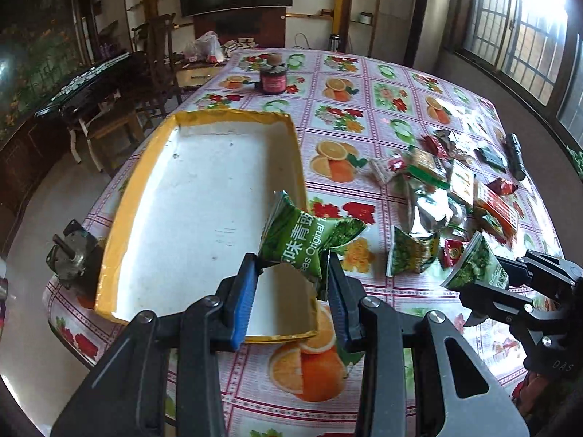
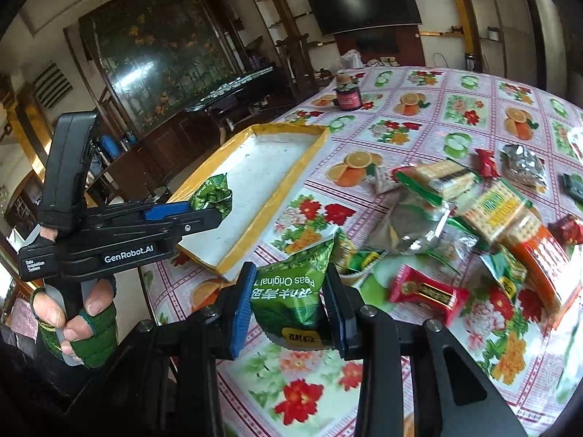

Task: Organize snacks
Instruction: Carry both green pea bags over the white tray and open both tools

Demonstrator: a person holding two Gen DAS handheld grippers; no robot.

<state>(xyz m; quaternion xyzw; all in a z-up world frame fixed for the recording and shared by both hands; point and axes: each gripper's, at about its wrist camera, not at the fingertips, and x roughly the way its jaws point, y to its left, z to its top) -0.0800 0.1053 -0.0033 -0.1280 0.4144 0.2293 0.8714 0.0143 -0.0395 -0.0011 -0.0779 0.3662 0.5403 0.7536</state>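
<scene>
My left gripper [image 1: 291, 273] is shut on a green pea snack packet [image 1: 302, 240] and holds it over the near right corner of the yellow-rimmed white tray [image 1: 145, 182]. The right wrist view shows that left gripper [image 2: 218, 207] with its packet [image 2: 213, 193] above the tray [image 2: 284, 174]. My right gripper [image 2: 288, 306] is shut on a second green pea packet [image 2: 291, 298] above the tablecloth, right of the tray. It shows in the left wrist view [image 1: 470, 280] at the right edge. A pile of loose snack packets [image 1: 448, 196] lies on the table to the right.
A dark red jar [image 1: 273, 78] stands at the far side of the fruit-patterned table. A black cylinder [image 1: 515, 156] lies beyond the snack pile. A small metal motor part [image 1: 73, 258] sits at the table's left edge beside the tray. Chairs and a dark side table stand left.
</scene>
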